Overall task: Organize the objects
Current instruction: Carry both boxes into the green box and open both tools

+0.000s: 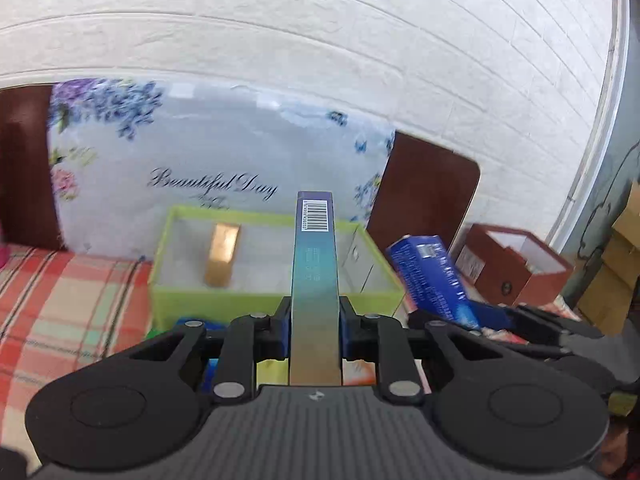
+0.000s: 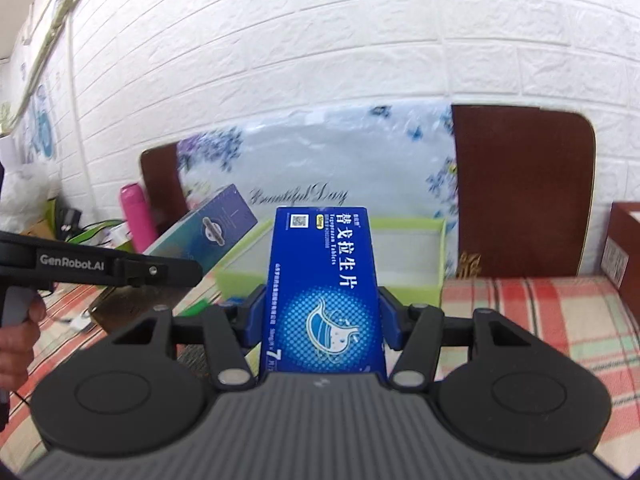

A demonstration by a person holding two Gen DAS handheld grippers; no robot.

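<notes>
My left gripper (image 1: 315, 330) is shut on a slim teal box with a barcode (image 1: 315, 264), held edge-up in front of the lime-green tray (image 1: 276, 300). A gold box (image 1: 222, 254) lies inside the tray. My right gripper (image 2: 322, 320) is shut on a blue medicine box (image 2: 324, 292) with white Chinese text, held before the same tray (image 2: 436, 256). In the left wrist view the blue box (image 1: 432, 276) and right gripper show at the right. In the right wrist view the teal box (image 2: 208, 232) and the left gripper's side (image 2: 100, 268) show at the left.
A red-plaid cloth (image 1: 60, 312) covers the surface. A floral "Beautiful Day" package (image 1: 216, 152) leans on the white brick wall behind the tray. A brown box (image 1: 516, 264) stands to the right, a pink bottle (image 2: 138, 216) and clutter to the left.
</notes>
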